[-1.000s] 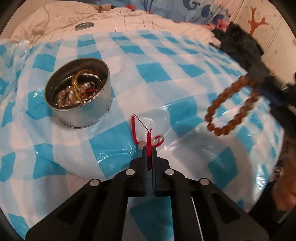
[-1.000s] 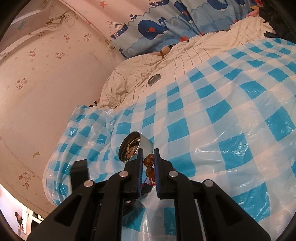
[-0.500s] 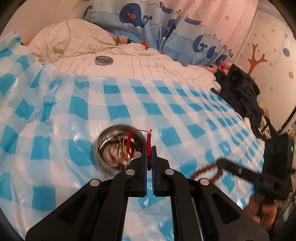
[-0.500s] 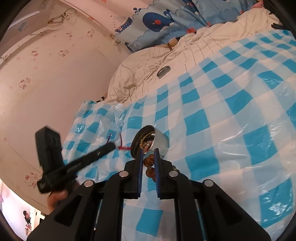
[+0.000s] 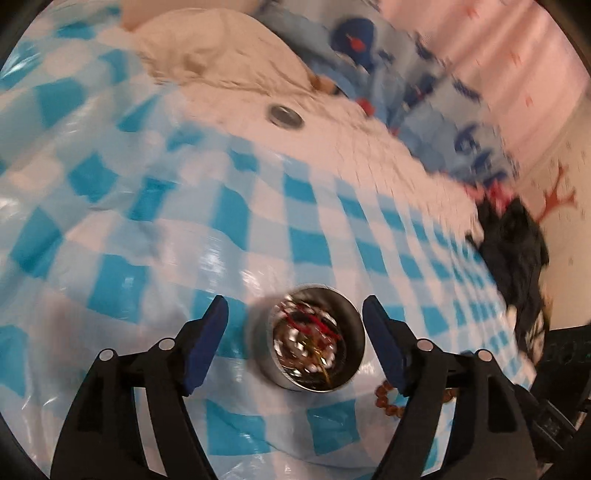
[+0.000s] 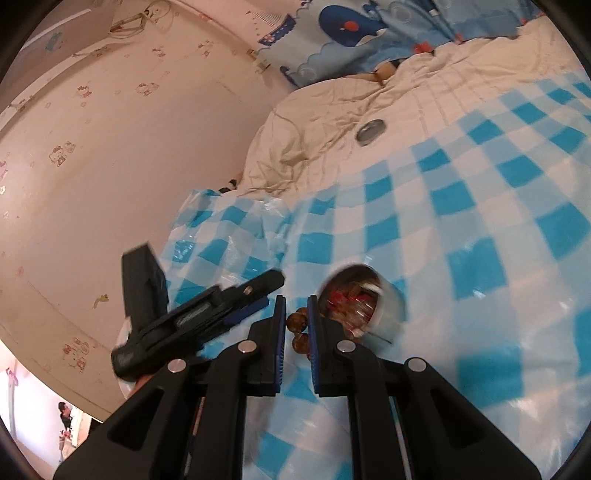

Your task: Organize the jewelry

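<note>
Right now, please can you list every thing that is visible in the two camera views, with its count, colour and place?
metal tin: one, silver, on the checked sheet, open on top.
red cord bracelet: one, red, inside the tin on top of other beads and chains.
brown bead bracelet: one, amber brown, hanging beside the tin.
tin lid: one, silver, far off on the cream blanket.
checked sheet: one, blue and white plastic, spread over the bed.
cream blanket: one, cream, behind the sheet.
whale curtain: one, blue, at the back.
dark clothes: one heap, black, at the right edge.
left claw: black with blue pads, open above the tin, empty.
right claw: black with blue pads, shut on the brown bead bracelet.
</note>
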